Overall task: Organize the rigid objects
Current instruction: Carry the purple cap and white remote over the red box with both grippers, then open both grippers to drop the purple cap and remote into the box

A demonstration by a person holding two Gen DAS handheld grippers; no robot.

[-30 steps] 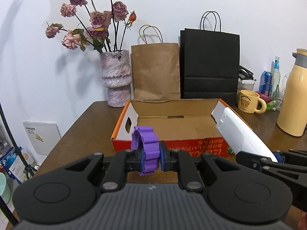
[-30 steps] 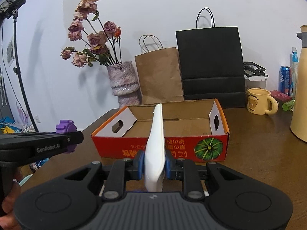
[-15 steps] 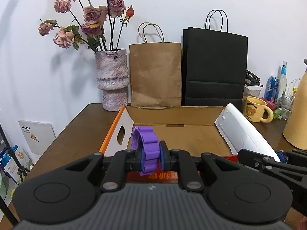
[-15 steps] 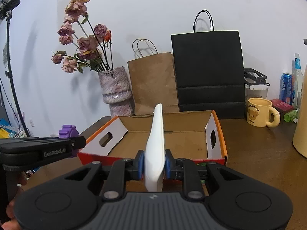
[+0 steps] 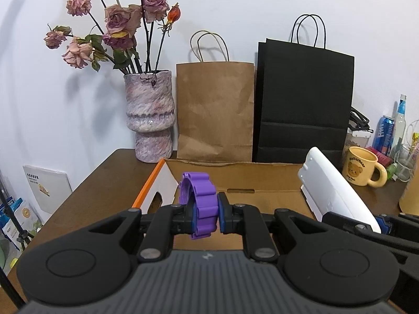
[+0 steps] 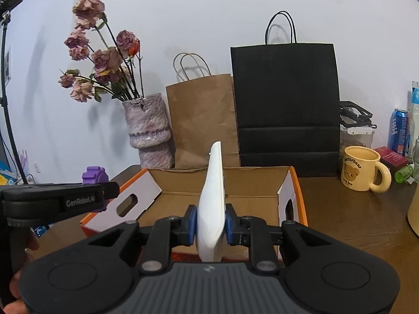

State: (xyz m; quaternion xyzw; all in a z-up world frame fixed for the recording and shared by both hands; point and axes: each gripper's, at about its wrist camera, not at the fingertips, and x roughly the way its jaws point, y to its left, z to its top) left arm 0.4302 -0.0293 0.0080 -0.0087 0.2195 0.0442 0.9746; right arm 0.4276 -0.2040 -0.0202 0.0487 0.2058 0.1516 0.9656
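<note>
My left gripper [image 5: 205,216] is shut on a purple ridged ring [image 5: 201,198], held edge-on above the near edge of an open cardboard box [image 5: 235,170]. The right gripper [image 6: 210,226] is shut on a flat white plastic piece [image 6: 213,191], held upright over the same box [image 6: 222,180], whose inside looks bare. In the left wrist view the white piece [image 5: 332,191] shows at the right, slanting over the box's right side. In the right wrist view the purple ring [image 6: 93,175] and the left gripper sit at the left, beside the box's left flap.
Behind the box stand a vase of dried roses [image 5: 150,120], a brown paper bag [image 5: 214,110] and a black paper bag [image 5: 303,102]. A yellow bear mug [image 6: 362,168], a can [image 6: 398,130], bottles and a cream jug edge [image 6: 413,209] crowd the right of the wooden table [image 6: 340,214].
Both grippers have moved forward toward the box, which now looks nearer and lower in each view. Each still holds its object.
</note>
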